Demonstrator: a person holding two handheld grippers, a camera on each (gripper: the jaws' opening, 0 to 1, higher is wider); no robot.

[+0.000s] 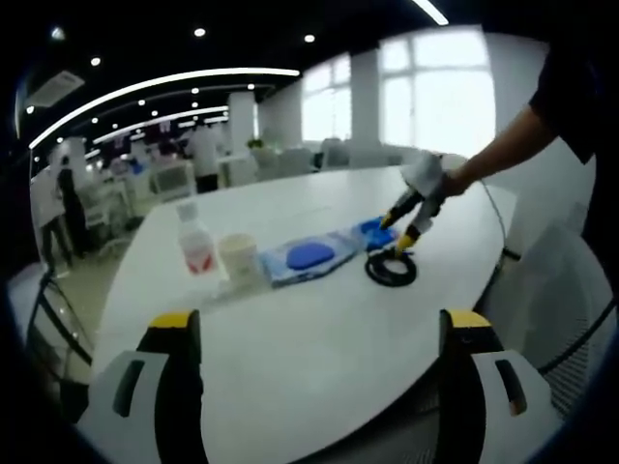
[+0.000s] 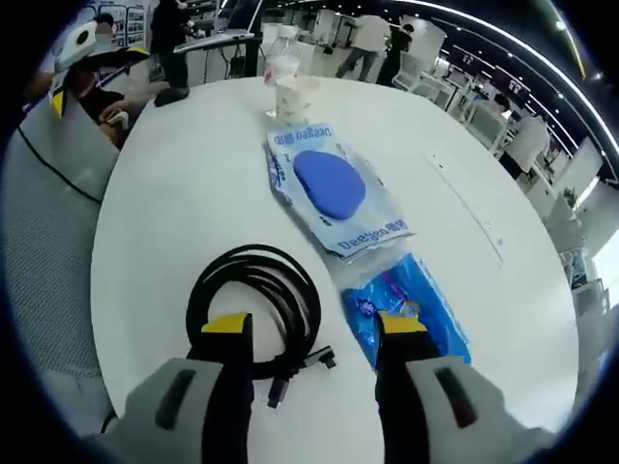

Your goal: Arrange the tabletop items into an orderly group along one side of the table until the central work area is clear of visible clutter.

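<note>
On the white oval table point(image 1: 319, 348) a row of items runs from a clear bottle point(image 1: 196, 244) and a paper cup point(image 1: 238, 259) through a wet-wipes pack point(image 1: 309, 256) to a small blue packet point(image 1: 375, 232) and a coiled black cable point(image 1: 391, 269). My left gripper point(image 1: 319, 324) stands open near the table's edge, with nothing between its jaws. My right gripper point(image 1: 406, 220), held by a hand, hovers over the packet. In the right gripper view, the right gripper point(image 2: 314, 329) is open. One jaw is above the cable point(image 2: 198, 295), the other above the blue packet point(image 2: 416, 290). The wipes pack point(image 2: 334, 188) and cup point(image 2: 295, 97) lie beyond.
A grey mesh chair point(image 2: 48, 242) stands by the table's edge beside the cable, and another chair point(image 1: 571, 290) is under the person's arm. People and desks fill the office behind. The wide stretch of table point(image 2: 184, 174) beside the row is bare.
</note>
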